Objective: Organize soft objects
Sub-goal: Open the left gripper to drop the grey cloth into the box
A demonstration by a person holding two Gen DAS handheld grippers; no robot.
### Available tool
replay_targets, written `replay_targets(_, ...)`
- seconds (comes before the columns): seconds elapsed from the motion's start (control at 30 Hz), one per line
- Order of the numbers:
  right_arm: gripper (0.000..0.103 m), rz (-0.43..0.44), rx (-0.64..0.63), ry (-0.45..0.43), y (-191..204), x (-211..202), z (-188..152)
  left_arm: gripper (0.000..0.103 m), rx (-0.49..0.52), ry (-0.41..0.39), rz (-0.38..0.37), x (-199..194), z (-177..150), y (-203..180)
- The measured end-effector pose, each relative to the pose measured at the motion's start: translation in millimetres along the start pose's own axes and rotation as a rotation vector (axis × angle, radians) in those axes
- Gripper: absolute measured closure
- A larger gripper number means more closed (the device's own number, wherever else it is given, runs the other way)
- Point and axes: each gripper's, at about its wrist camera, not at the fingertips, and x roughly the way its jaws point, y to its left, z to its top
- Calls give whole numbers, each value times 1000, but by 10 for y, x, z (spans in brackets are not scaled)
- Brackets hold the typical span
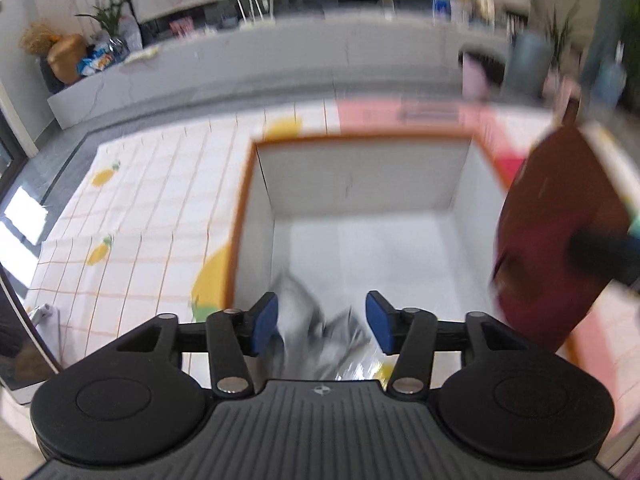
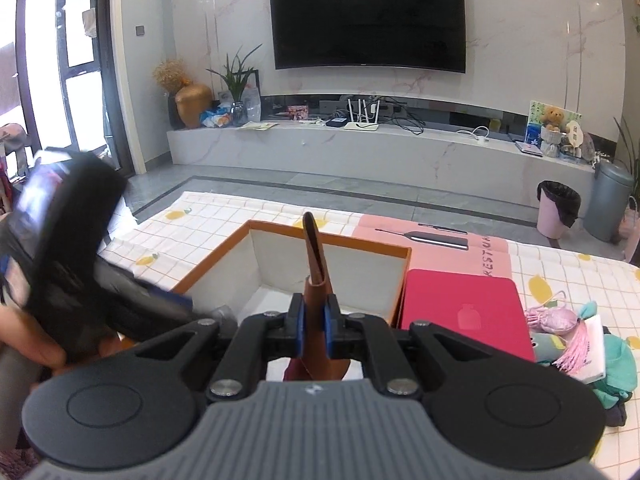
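Observation:
An open white box with an orange rim (image 1: 248, 184) stands on the checked tablecloth; it also shows in the right wrist view (image 2: 224, 252). My left gripper (image 1: 322, 322) is open above the box's near end, with a crumpled grey cloth (image 1: 316, 332) between and below its blue pads, inside the box. My right gripper (image 2: 315, 326) is shut on a dark red-brown flat piece (image 2: 316, 276) that stands upright over the box; in the left wrist view this piece (image 1: 552, 224) hangs at the box's right side.
A red laptop-like case (image 2: 464, 312) lies right of the box, with a pink sheet (image 2: 436, 248) behind it. Soft toys, pink and teal (image 2: 584, 344), lie at the far right. The left gripper's body (image 2: 68, 240) is at the left.

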Motion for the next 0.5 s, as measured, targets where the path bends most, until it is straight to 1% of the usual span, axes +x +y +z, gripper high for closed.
replay_targets(0.07,96,21,-6,10,19,21,-6,37,-49,-61,-12,-132,11,84)
replay_targets(0.13,96,48,-11,31,51,70,-28,36,-82,-116,12,-184,68,152)
replay_targets(0.2,95,74,-16,64,91,171,-66,36,-94,-170,26,-197,96,221)
replay_targets(0.23,95,84,-16,85,114,234,-82,36,-103,-185,27,-191,115,251)
replay_targets(0.33,95,138,25,149,120,430,-132,36,-165,-188,-5,-132,163,366)
replay_targets(0.43,95,165,35,185,148,579,-178,36,-227,-159,-53,-61,154,464)
replay_targets(0.5,95,187,59,212,124,671,-219,36,-244,-145,-58,-28,141,507)
